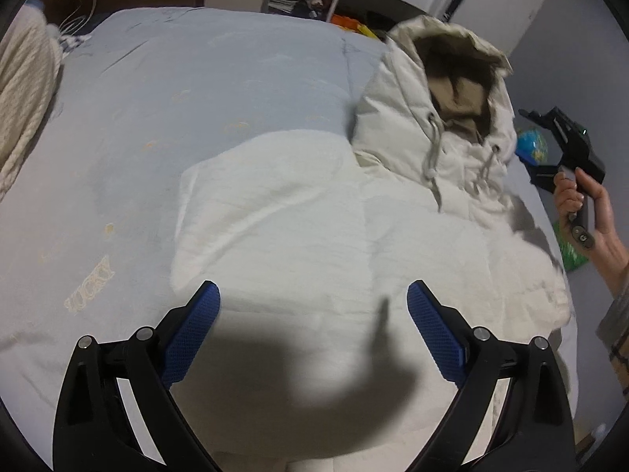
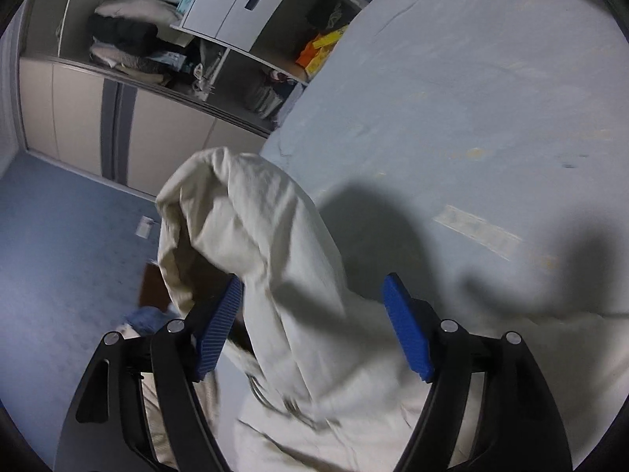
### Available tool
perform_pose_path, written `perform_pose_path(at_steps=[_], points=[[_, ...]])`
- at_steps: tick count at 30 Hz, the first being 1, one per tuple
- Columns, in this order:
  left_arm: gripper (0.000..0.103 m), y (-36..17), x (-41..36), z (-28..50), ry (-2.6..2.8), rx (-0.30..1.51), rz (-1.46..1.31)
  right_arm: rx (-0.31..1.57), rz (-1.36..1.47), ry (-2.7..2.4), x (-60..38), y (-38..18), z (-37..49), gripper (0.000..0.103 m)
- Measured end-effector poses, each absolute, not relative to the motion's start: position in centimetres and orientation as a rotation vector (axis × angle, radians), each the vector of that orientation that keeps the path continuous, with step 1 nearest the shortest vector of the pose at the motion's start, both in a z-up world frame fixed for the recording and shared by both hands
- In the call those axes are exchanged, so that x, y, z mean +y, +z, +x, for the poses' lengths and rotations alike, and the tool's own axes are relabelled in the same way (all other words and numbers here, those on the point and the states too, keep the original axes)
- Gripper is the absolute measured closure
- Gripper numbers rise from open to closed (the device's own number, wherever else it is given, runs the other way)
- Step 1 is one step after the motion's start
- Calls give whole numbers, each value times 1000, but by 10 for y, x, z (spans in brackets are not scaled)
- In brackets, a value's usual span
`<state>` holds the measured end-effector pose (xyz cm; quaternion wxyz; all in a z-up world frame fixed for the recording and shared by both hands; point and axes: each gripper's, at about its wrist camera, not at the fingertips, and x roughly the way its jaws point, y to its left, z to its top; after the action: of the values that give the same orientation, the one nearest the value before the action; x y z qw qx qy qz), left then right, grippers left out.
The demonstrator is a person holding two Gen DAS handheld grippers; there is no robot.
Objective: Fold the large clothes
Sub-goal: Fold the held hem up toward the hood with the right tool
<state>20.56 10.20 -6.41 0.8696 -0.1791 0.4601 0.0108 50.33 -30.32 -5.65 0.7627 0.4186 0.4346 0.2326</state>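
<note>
Both grippers, left [image 1: 313, 306] and right [image 2: 312, 303], gape over cream jacket [image 1: 314, 228] on pale-blue bed [image 1: 157, 98]; wardrobe [image 2: 78, 106] beyond.

Colours and patterns observed

Cream-white jacket [image 1: 314, 216] at frame centre, hood lining [image 1: 460, 78] tan-brown, drawcords [image 1: 432, 149] grey. Bedcover [image 1: 177, 98] pale blue, faint gold motifs lower left. Cable-knit cream blanket [image 1: 23, 90], left edge. Gripper pads [image 1: 194, 334] blue, textured; frames black. Floor [image 2: 70, 228] blue, lower left.
</note>
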Motion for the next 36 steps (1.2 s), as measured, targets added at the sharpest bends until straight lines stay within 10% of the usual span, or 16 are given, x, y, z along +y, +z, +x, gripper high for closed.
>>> perform_pose_path(at_steps=[11, 14, 17, 36], points=[[10, -68, 143, 204, 167, 936, -496, 915, 868, 561, -261, -42, 549, 35], [10, -67, 140, 203, 160, 938, -478, 928, 765, 560, -245, -34, 548, 72], [10, -64, 136, 204, 154, 937, -461, 889, 712, 585, -241, -25, 535, 83], [10, -12, 134, 192, 97, 845, -428, 803, 326, 717, -240, 1, 356, 88]])
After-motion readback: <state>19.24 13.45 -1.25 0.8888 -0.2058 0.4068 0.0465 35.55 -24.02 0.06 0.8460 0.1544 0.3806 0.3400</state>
